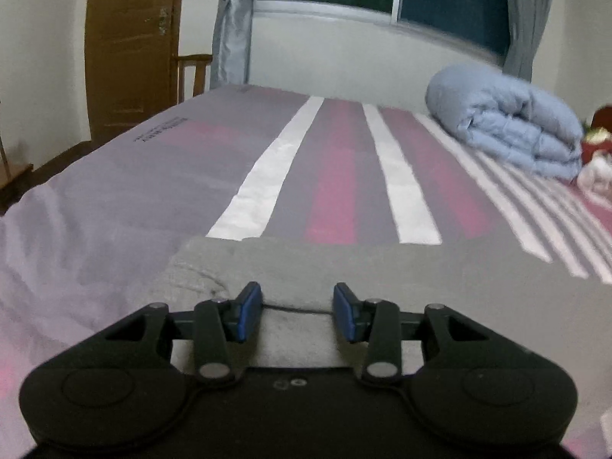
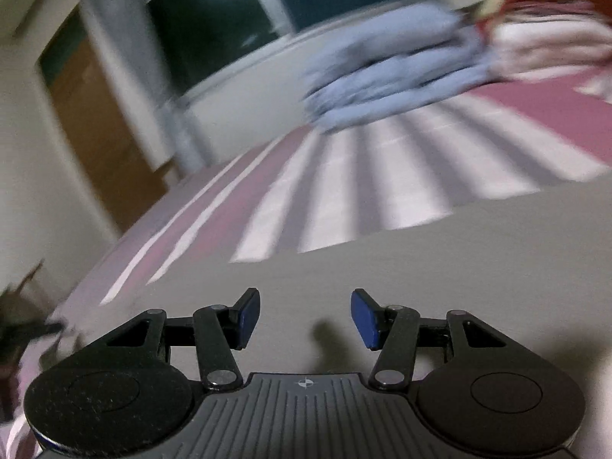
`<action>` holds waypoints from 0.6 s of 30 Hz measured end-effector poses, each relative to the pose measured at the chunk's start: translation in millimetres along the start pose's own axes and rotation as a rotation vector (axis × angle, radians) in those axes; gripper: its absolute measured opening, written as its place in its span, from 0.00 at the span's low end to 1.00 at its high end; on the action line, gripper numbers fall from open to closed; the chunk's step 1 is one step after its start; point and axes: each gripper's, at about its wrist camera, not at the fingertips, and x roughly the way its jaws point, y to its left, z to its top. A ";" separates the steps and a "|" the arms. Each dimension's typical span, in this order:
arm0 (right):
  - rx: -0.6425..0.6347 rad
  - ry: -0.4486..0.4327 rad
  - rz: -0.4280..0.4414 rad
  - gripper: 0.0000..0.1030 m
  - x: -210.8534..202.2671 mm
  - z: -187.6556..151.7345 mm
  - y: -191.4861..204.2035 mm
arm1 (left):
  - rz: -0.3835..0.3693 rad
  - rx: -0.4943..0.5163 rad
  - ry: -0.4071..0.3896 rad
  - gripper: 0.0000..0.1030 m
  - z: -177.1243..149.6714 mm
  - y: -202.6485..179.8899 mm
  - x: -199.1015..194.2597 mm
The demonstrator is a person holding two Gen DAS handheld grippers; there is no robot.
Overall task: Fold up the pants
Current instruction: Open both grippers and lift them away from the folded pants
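Grey pants (image 1: pixel 401 271) lie flat on the striped bed, filling the near part of the left wrist view. My left gripper (image 1: pixel 297 311) is open, low over the pants' near left edge, its blue pads apart and empty. In the right wrist view the pants (image 2: pixel 440 252) spread as a smooth grey surface under my right gripper (image 2: pixel 306 317), which is open, empty and tilted. That view is blurred by motion.
The bed sheet (image 1: pixel 332 176) has grey, pink and white stripes. A folded light blue duvet (image 1: pixel 508 122) lies at the far right of the bed, also in the right wrist view (image 2: pixel 386 72). Red and white items (image 1: pixel 596 145) sit beside it. A wooden door (image 1: pixel 130 46) and chair (image 1: pixel 191 72) stand beyond the bed's left edge.
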 end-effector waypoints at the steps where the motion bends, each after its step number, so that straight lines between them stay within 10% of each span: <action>1: -0.034 0.063 0.029 0.52 20.8 2.2 14.0 | 0.004 0.005 0.018 0.31 1.0 2.0 6.3; 6: -0.278 0.268 -0.108 0.52 115.0 2.6 63.3 | 0.020 0.139 0.102 0.33 2.5 1.5 40.3; 10: -0.229 0.319 -0.153 0.51 153.2 23.8 58.8 | 0.031 0.178 0.104 0.33 7.6 -0.2 59.1; 18: -0.282 0.248 -0.094 0.52 134.3 26.7 74.8 | 0.032 0.213 0.019 0.33 11.1 -5.0 27.4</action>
